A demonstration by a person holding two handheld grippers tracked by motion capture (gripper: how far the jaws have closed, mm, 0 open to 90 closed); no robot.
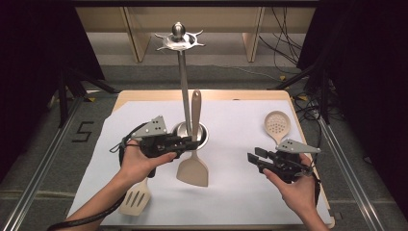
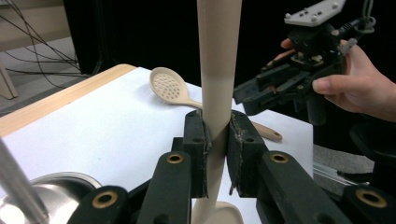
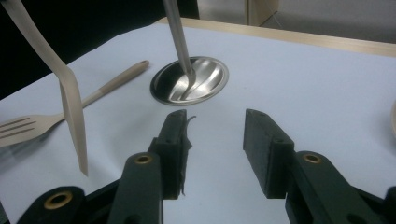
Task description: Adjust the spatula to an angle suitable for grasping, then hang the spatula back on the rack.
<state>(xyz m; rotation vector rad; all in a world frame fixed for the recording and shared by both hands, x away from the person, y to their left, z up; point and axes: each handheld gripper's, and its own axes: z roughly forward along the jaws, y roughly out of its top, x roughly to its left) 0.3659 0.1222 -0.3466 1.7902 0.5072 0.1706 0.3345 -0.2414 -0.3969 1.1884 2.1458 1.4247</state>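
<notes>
Left gripper clamped on the smooth beige handle of a solid turner, held upright with its flat, flaring blade hanging below the pads, clear of the white-papered tabletop. Just beyond the jaws, a polished steel utensil stand: round dished base, slim pole, star-shaped hook ring on top. Right gripper held well off to the turner's far side, black jaws apart with nothing between them. Behind that gripper, a round perforated skimmer; beside the left wrist, a slotted turner with a wood-toned handle, both flat on the paper.
</notes>
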